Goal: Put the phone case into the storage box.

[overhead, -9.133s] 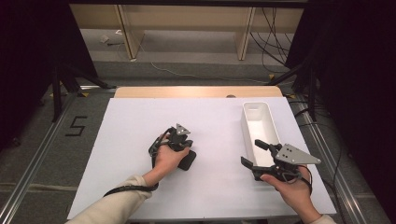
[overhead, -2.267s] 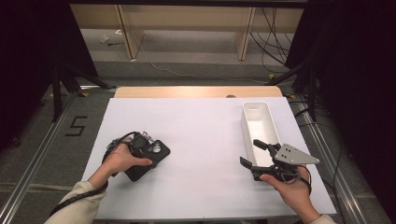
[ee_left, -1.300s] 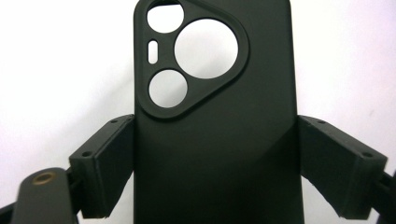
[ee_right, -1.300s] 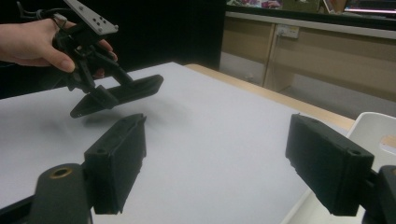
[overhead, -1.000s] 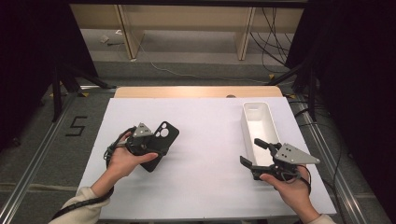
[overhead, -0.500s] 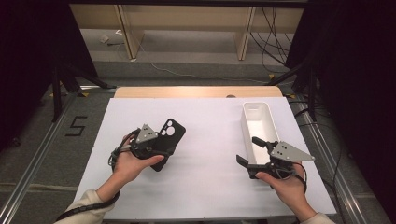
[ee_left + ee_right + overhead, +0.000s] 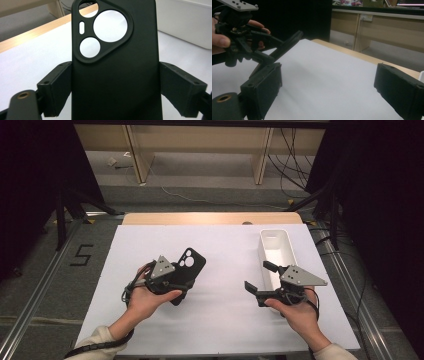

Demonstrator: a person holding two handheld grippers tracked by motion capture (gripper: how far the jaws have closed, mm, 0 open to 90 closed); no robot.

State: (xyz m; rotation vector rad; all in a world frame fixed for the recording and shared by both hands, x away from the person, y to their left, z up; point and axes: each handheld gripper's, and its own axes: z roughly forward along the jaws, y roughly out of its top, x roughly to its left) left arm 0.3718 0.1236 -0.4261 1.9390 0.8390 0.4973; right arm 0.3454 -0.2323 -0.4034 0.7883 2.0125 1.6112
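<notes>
Phone case (image 7: 187,270), black and held up off the white table (image 7: 225,320) between the squeezing jaws of the left gripper (image 7: 172,281), looks ready to go toward the wide-open, empty right gripper (image 7: 259,279), maybe next into the white bin (image 7: 276,251).

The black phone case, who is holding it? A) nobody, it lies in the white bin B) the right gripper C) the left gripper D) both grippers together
C: the left gripper has its two jaws pressed on the sides of the black phone case, while the right gripper stands open with nothing in it.
</notes>
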